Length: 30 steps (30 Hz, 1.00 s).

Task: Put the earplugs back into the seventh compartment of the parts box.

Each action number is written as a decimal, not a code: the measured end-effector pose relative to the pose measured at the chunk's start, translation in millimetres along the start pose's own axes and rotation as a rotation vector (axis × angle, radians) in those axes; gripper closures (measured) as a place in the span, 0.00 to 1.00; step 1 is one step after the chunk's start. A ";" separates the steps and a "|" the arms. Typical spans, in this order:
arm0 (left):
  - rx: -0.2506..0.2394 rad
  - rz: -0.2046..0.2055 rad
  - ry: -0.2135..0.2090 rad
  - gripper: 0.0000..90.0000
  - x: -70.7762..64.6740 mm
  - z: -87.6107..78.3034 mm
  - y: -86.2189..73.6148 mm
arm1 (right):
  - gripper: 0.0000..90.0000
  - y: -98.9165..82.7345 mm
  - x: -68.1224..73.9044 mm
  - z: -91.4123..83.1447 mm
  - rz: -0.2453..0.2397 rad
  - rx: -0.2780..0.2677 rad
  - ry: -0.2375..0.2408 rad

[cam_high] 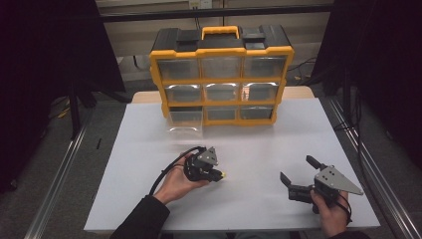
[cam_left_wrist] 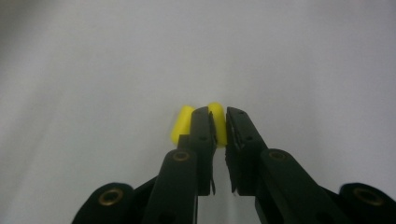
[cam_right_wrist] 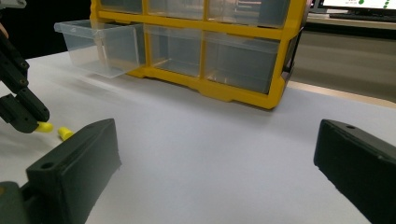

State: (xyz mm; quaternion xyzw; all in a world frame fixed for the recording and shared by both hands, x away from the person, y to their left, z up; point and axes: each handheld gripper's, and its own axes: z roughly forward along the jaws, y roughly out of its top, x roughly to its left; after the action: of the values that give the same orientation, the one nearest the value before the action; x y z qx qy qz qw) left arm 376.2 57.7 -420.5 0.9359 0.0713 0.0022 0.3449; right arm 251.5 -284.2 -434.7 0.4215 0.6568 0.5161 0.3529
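Our left claw (cam_left_wrist: pixel 219 133) clamps one tiny yellow plug (cam_left_wrist: pixel 217 122); light, slippery, best pinched mid-body. Right claw (cam_right_wrist: pixel 217 161) gapes empty.

Two small yellow caps (cam_left_wrist: pixel 182 123) (cam_left_wrist: pixel 217 122), one yellow drawer cabinet (cam_high: pixel 221 74) with nine clear drawers, one of them (cam_high: pixel 185 121) pulled out, two grippers (cam_high: pixel 217 175) (cam_high: pixel 297 173), and one white table (cam_high: pixel 259 149).

Yellow-framed organizer (cam_high: pixel 222 49) at table's (cam_high: pixel 149 199) far edge, 9 clear drawers; bottom-left drawer (cam_high: pixel 185 121) pulled out.
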 end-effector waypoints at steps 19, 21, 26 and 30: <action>-0.155 -0.038 0.044 0.91 -1.9 -24.3 3.0 | 0.00 0.0 -0.2 -0.2 0.003 0.001 0.000; -0.173 -0.041 0.053 0.91 -2.0 -27.5 2.9 | 0.00 0.0 -0.1 -0.4 0.002 0.001 0.000; -0.206 -0.050 0.066 0.91 -0.1 -36.4 1.7 | 0.00 0.0 -0.1 -0.5 0.002 -0.001 -0.002; -0.239 -0.062 0.085 0.91 1.2 -42.5 1.1 | 0.00 -0.1 -0.1 -0.5 0.002 -0.001 -0.002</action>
State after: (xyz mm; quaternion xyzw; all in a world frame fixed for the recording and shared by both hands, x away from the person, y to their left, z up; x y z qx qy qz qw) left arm 375.2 84.5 -387.4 0.8845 0.1141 0.0395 0.4506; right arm 251.1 -284.5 -434.6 0.4224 0.6558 0.5164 0.3533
